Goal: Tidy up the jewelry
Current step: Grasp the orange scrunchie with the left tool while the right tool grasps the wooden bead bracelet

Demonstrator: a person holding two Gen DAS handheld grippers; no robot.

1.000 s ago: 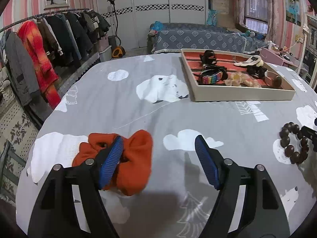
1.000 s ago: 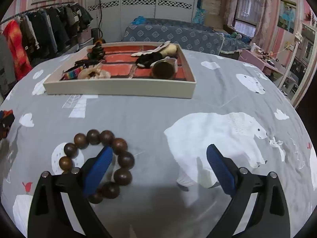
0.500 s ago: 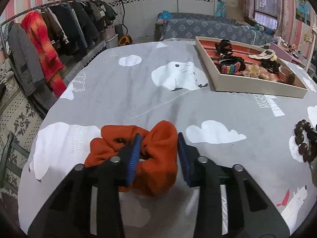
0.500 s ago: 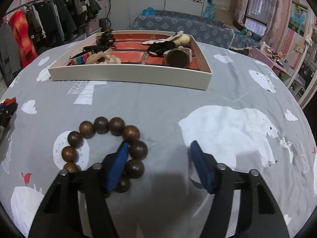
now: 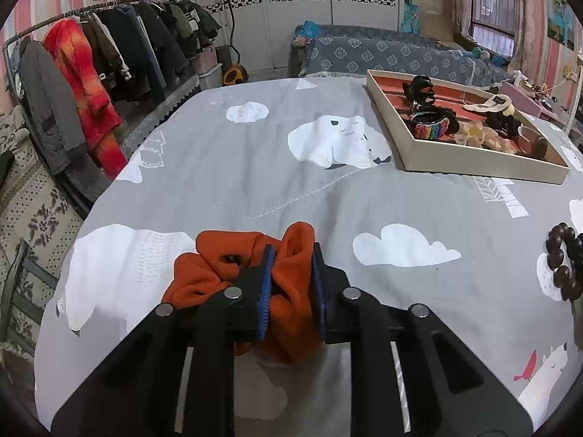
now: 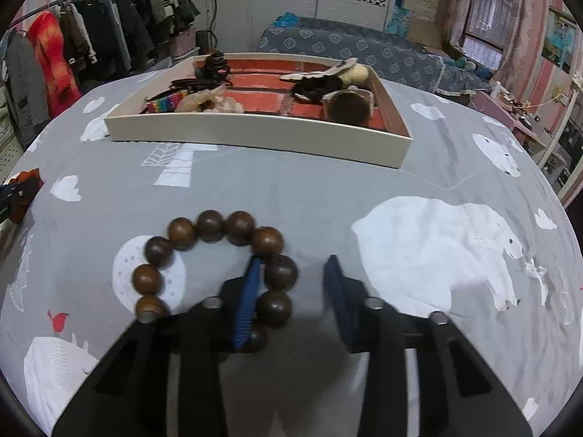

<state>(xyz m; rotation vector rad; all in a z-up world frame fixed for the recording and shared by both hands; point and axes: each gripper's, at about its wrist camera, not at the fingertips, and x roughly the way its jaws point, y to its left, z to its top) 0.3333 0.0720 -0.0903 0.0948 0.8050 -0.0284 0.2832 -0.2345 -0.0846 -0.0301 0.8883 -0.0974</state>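
orange ribbed fabric is pinched between the blue pads of the left gripper [image 5: 290,284], low in the centre of the left wrist view: the jaws stand narrow, clamped on one lobe of the orange scrunchie [image 5: 255,284], while the rest of it bunches out to the left on the grey polar-bear bedspread [image 5: 255,167]. at the far right edge of that view a string of dark wooden beads curves partly out of frame.

in the right wrist view the right gripper [image 6: 293,293] sits low in the centre, its jaws partly apart with a clear gap between them. its left blue pad stands inside the ring of the wooden bead bracelet [image 6: 215,266], touching or just beside the beads on the ring's right side; the right pad is outside the ring, apart from the beads, over bare bedspread. the bracelet lies flat, spreading toward the lower left of the frame.

beyond it, in the upper centre, a cream tray [image 6: 255,134] with a red lining rests on the bedspread, holding a rainbow-striped band [image 6: 164,103], a black hair claw [image 6: 215,65], pale fabric pieces and other dark accessories. a rack of hanging clothes [image 5: 91,73] fills the upper left of the left wrist view.
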